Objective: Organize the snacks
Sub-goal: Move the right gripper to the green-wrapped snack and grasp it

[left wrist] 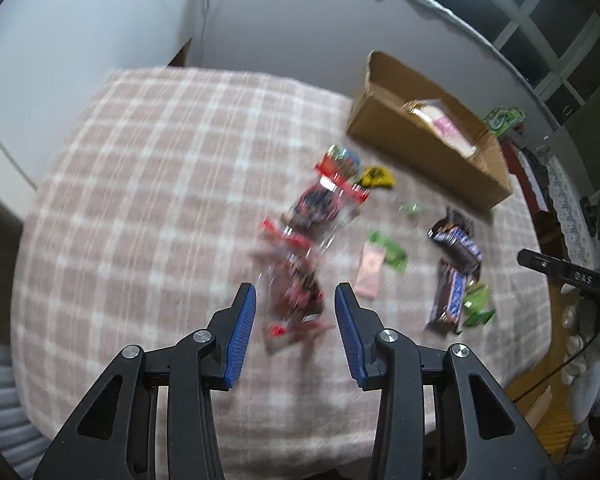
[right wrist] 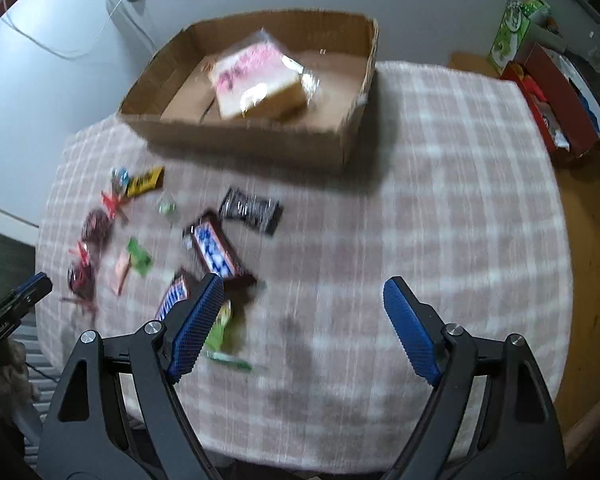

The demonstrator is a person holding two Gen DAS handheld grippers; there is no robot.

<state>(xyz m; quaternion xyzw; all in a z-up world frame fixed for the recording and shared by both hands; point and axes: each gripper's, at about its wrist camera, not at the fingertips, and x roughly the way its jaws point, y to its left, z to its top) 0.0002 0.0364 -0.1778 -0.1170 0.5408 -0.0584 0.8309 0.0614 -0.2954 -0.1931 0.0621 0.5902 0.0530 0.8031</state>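
A cardboard box (right wrist: 256,136) stands at the back of a table under a pink checked cloth (right wrist: 440,208) and holds a wrapped pink-and-white snack (right wrist: 256,84); the box (left wrist: 420,144) also shows in the left wrist view. Loose snacks lie on the cloth: red-wrapped candy bags (left wrist: 296,296), a yellow packet (left wrist: 376,178), brown-and-blue chocolate bars (right wrist: 214,250), a black packet (right wrist: 252,210), green packets (left wrist: 392,252) and a pink packet (left wrist: 370,270). My left gripper (left wrist: 295,300) is open above the nearest red candy bag. My right gripper (right wrist: 304,300) is open and empty, above the cloth right of the bars.
A green carton (right wrist: 508,40) and a red box (right wrist: 556,104) of items stand beyond the table's right side. A grey wall with hanging cables is behind. The left gripper's tip (right wrist: 16,300) shows at the left edge of the right wrist view.
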